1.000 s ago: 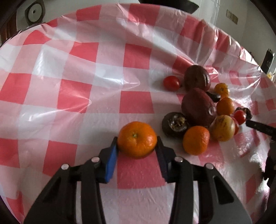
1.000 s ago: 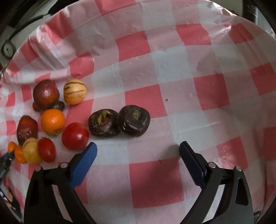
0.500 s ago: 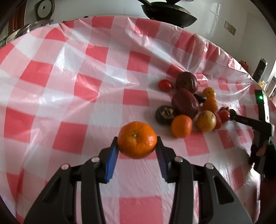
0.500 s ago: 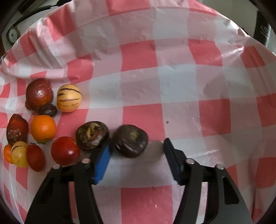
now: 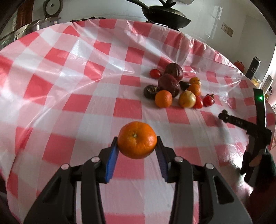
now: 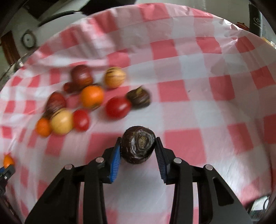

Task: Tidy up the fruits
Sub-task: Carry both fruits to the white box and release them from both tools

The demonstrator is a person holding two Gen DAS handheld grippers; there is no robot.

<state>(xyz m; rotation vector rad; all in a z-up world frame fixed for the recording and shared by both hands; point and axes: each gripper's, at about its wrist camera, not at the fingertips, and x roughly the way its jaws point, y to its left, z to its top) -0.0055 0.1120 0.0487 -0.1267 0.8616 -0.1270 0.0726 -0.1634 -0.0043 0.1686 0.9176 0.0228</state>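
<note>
Fruits first: the left gripper point(image 5: 137, 146) has its blue pads squeezed against both sides of a round orange mandarin point(image 5: 137, 140), stem dimple facing the camera, and it's held up clear of the cloth. The right gripper point(image 6: 138, 146) has just been closing, and its blue-padded jaws now sit tight on a dark brown, wrinkly round fruit point(image 6: 138, 145) with a pale swirl on its face. So both tongs are nearly closed, each with one fruit pinched between the pads.

Everything sits over a red-and-white checked plastic tablecloth point(image 5: 72, 82), shiny and a bit creased.

Further out is the leftover pile point(image 5: 179, 89), bunched together: a second orange mandarin point(image 5: 163, 98), a yellowish round fruit point(image 5: 187, 99), two big dark maroon fruits point(image 5: 169, 84), a dark brownish one point(image 5: 151, 89) just left of the mandarin, plus several small red tomatoes point(image 5: 155, 73). From the right wrist view the same heap is pretty motion-blurred, with a red tomato point(image 6: 118, 107) and another dark brown fruit point(image 6: 138, 98) touching at its near edge.

At the right edge of the left view you can see the other handheld rig with a green light point(image 5: 260, 98) and a dark-gloved hand point(image 5: 255, 160) on it. Past the table's far edge there's a dark wok-like pan point(image 5: 165, 15).
</note>
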